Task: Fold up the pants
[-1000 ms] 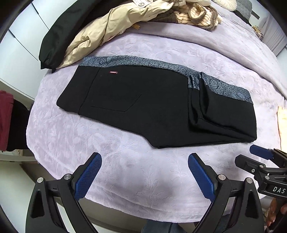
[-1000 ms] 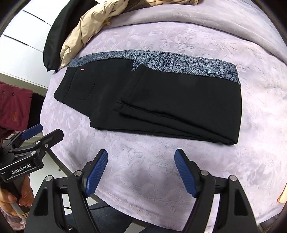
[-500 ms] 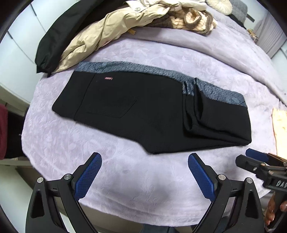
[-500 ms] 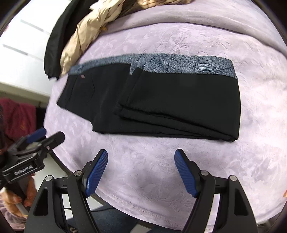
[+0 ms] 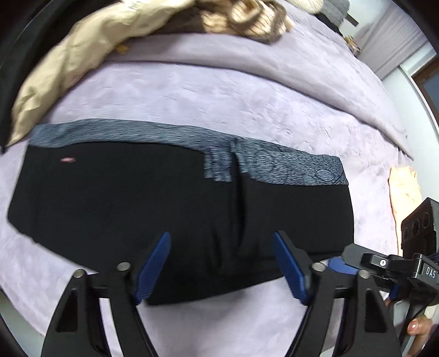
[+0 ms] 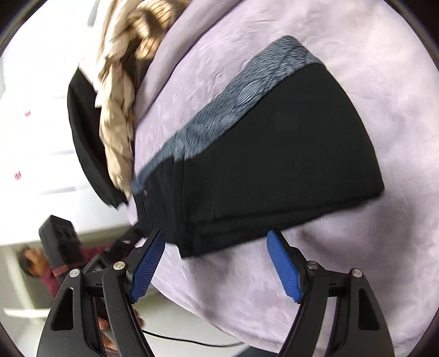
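Observation:
Black pants (image 5: 153,208) with a grey patterned side stripe (image 5: 274,164) lie flat on the lilac bedspread (image 5: 219,90), the leg end folded over the right part. My left gripper (image 5: 222,263) is open, empty, low over the pants' near edge at the fold. My right gripper (image 6: 216,263) is open and empty, just short of the folded part's near corner (image 6: 192,247); the pants (image 6: 274,164) fill its view. The right gripper also shows at the right edge of the left wrist view (image 5: 384,263).
A beige jacket (image 5: 82,55), a black garment (image 6: 85,137) and a striped brown piece (image 5: 247,19) are heaped at the far left of the bed. A peach cloth (image 5: 403,192) lies at the right. The bed's near edge is just under both grippers.
Both grippers have moved forward and down to the pants' near edge. The right one has swung and tilted toward the folded corner. The pants have not moved.

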